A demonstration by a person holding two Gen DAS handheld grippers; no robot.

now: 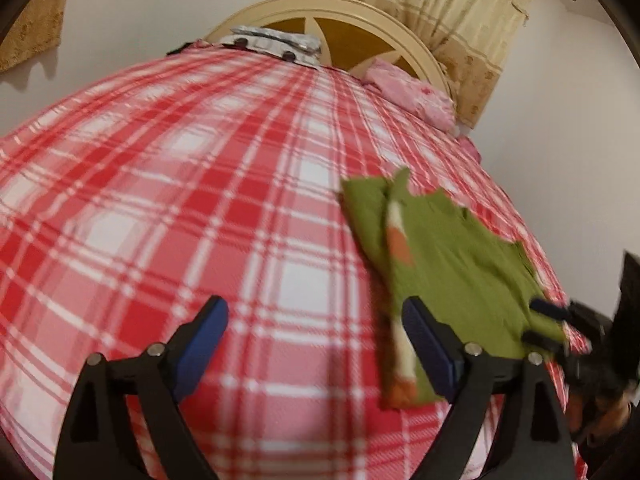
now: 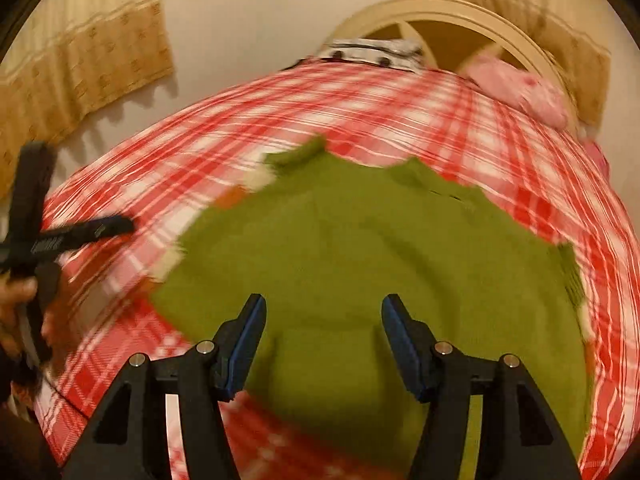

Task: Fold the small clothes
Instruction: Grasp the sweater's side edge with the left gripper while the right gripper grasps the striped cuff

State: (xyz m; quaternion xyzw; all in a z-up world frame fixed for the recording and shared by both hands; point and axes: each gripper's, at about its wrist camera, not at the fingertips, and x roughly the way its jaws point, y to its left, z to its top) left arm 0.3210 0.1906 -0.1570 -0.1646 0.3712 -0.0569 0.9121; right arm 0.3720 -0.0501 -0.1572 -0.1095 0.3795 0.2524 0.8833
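A small green garment [image 2: 360,248] with white and orange patches lies flat on the red and white checked bed cover [image 2: 400,120]. My right gripper [image 2: 323,320] is open, its jaws wide apart just above the garment's near part, holding nothing. My left gripper [image 1: 316,320] is open and empty over bare bed cover [image 1: 200,208], with the garment [image 1: 448,256] to its right. The right gripper also shows in the left wrist view [image 1: 548,324] at the garment's right edge. The left gripper shows in the right wrist view [image 2: 80,232] at the far left.
A cream and brown round headboard [image 1: 344,24] stands at the far end. A pink pillow [image 1: 412,92] and a grey and white folded item [image 1: 276,42] lie near it. Beige curtains [image 1: 460,12] hang on the wall. The bed's right edge drops off near the garment.
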